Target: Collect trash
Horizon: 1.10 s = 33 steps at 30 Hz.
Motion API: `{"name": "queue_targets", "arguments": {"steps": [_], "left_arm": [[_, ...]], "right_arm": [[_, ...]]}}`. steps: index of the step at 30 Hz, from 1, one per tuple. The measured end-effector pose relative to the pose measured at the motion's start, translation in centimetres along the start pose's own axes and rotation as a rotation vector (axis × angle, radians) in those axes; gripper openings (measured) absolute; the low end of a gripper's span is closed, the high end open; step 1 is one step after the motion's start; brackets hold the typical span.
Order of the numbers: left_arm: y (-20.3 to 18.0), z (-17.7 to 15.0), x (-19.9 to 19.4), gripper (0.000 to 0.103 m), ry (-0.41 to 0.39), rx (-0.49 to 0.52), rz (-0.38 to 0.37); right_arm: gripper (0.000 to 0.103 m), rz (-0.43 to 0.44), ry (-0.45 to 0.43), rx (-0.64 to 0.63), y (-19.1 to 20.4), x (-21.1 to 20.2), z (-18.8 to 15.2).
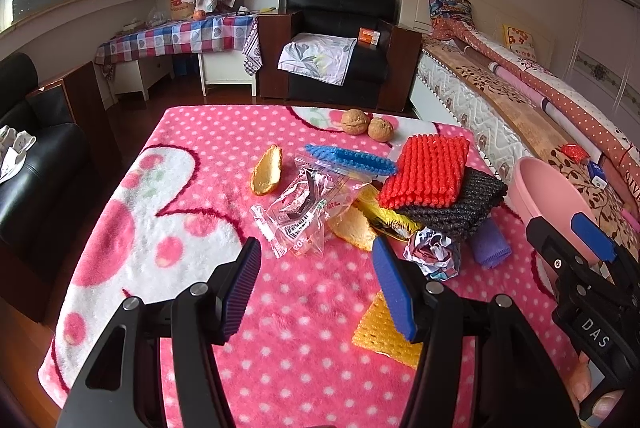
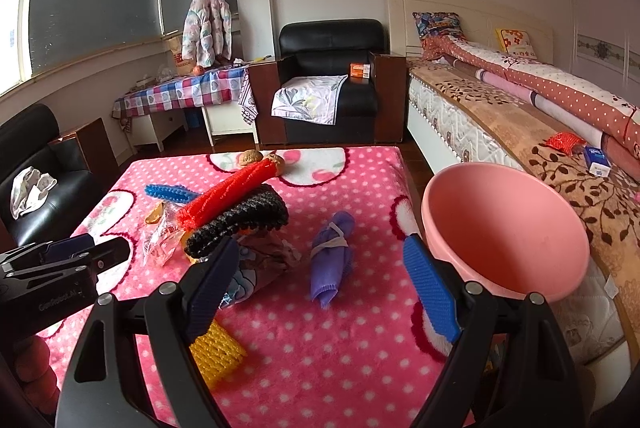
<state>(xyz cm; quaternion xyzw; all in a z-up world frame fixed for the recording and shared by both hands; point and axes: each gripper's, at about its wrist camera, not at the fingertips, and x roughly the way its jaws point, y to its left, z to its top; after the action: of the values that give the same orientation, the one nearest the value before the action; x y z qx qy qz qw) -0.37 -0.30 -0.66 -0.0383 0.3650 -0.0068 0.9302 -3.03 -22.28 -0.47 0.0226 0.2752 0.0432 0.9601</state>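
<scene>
I am hovering my left gripper (image 1: 316, 284) over the pink blanket (image 1: 192, 187), jaws spread wide and gripping nothing; my right gripper (image 2: 320, 288) is likewise gaping and empty. The trash is lying ahead in a heap: a clear wrapper (image 1: 298, 216), peel (image 1: 267, 169), crumpled paper (image 1: 432, 254). The pink bowl (image 2: 504, 232) is sitting at the table's right edge. I judge nothing is collected yet; next I need to lower onto the wrapper and close.

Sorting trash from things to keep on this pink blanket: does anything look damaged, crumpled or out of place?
Yes. A crumpled paper ball lies beside the purple cloth. An empty, creased clear wrapper lies mid-blanket, with torn peel pieces beside it. The two walnuts at the far edge look whole. The pink bowl looks empty.
</scene>
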Motion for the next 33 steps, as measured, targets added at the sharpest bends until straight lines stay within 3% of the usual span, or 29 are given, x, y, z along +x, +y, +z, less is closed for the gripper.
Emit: {"name": "queue_targets", "arguments": {"steps": [16,29,33], "left_arm": [[1.5,0.0,0.3,0.051,0.002,-0.034,0.003],[2.5,-0.9,0.5,0.051,0.007,0.012,-0.064],[3.0,-1.0,1.1,0.045,0.026,0.001,-0.087]], "right_arm": [[0.085,0.015,0.025,0.020,-0.7,0.4,-0.2],[0.084,0.065,0.049,0.030,-1.1,0.8,-0.4],[0.077,0.085,0.061,0.027,-1.1,1.0,-0.5]]}}
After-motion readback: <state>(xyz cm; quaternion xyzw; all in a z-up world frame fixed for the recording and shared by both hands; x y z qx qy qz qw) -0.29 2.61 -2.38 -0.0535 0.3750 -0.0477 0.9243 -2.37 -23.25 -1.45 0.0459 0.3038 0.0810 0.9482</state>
